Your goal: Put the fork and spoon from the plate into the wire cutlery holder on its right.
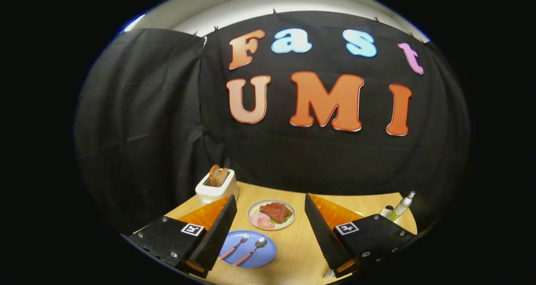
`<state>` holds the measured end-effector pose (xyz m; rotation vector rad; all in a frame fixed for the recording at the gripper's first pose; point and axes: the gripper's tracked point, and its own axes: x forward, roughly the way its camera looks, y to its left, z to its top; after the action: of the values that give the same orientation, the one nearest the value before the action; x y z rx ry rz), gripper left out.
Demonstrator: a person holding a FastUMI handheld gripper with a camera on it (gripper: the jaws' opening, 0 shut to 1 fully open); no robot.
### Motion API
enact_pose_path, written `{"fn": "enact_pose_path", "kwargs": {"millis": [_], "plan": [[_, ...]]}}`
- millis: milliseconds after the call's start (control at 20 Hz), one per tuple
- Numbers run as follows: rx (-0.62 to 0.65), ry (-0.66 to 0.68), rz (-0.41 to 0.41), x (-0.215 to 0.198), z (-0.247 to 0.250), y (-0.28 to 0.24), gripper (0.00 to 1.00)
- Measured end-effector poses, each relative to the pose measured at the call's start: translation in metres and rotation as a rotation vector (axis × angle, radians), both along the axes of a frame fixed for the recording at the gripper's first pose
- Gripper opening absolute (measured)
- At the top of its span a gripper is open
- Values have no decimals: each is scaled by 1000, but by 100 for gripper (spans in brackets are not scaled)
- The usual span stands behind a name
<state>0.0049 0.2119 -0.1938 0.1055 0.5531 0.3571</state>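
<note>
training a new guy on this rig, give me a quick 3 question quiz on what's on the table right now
1. True or false: the fork and spoon lie on the blue plate.
2. What sticks out of the white toaster? A) toast B) a fork C) nothing
3. Are the fingers of the gripper open or shut?

Key: 1. true. 2. A. 3. open, holding nothing, with the plate of food beyond them.

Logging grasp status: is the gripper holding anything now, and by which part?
Nothing. The gripper is open; fork and spoon lie on the blue plate.
</note>
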Motion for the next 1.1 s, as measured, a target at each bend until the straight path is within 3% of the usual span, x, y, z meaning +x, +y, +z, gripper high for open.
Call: {"fn": "enact_pose_path", "kwargs": {"millis": [200,650,1100], "plan": [[39,151,2,-15,-40,37,95],[-43,507,-151,-56,-155,47,94],[-126,743,-142,-102,-249,68,83]]}}
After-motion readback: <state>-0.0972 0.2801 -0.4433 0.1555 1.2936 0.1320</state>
